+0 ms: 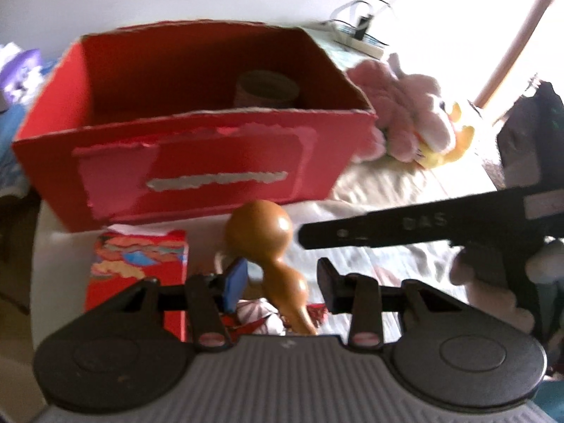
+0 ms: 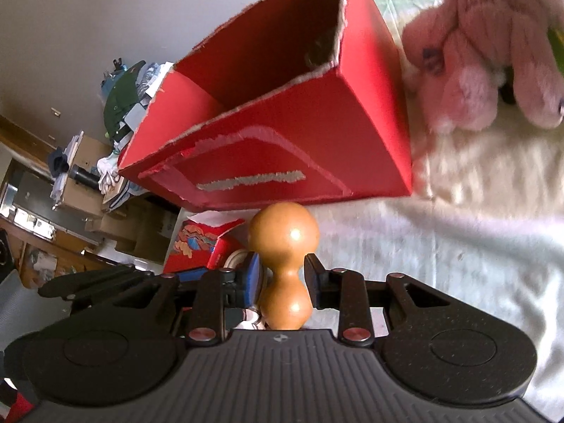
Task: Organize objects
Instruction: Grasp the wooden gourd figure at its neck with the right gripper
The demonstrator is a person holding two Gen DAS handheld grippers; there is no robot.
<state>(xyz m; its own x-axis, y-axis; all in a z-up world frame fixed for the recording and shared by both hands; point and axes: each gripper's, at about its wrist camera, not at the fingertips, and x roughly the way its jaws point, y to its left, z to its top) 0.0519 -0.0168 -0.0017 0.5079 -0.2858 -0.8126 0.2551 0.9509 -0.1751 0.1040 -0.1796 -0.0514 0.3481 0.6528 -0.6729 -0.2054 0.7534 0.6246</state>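
Two hand-held grippers | right hand-held gripper point(image 2: 282, 275): clamped on waist of wooden gourd point(image 2: 283, 246) | left hand-held gripper point(image 1: 280, 280): fingers apart, gourd between them, contact unclear | red box point(image 1: 197, 134): just beyond gourd, open top | pink plush toy point(image 2: 486, 49): ahead-right, on cloth-covered desk point(image 2: 458, 246)
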